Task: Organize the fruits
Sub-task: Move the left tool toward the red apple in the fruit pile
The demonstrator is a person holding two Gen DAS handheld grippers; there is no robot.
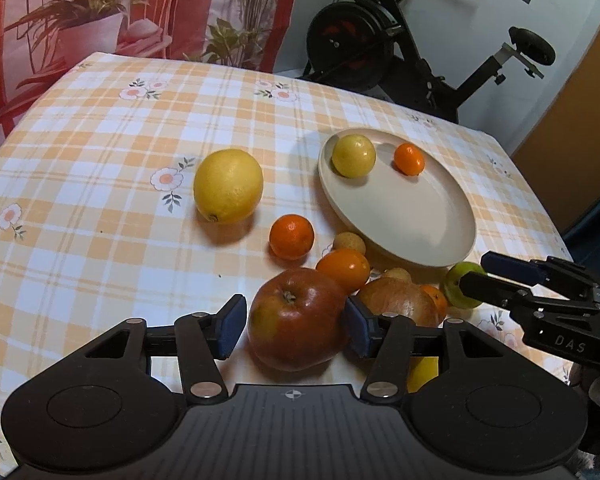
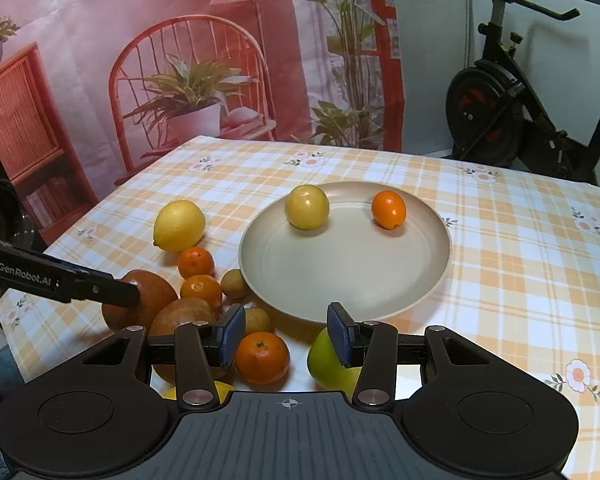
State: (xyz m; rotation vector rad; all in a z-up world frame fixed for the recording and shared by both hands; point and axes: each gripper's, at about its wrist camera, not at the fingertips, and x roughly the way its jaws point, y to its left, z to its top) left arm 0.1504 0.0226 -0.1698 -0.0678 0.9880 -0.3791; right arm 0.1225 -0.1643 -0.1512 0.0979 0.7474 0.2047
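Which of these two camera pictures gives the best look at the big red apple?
The left wrist view. The red apple sits whole and close between the left tool's blue pads, stem and skin clear. In the right wrist view the same apple lies at the left edge of the fruit pile, partly hidden behind the left tool's finger and a neighbouring brown fruit.
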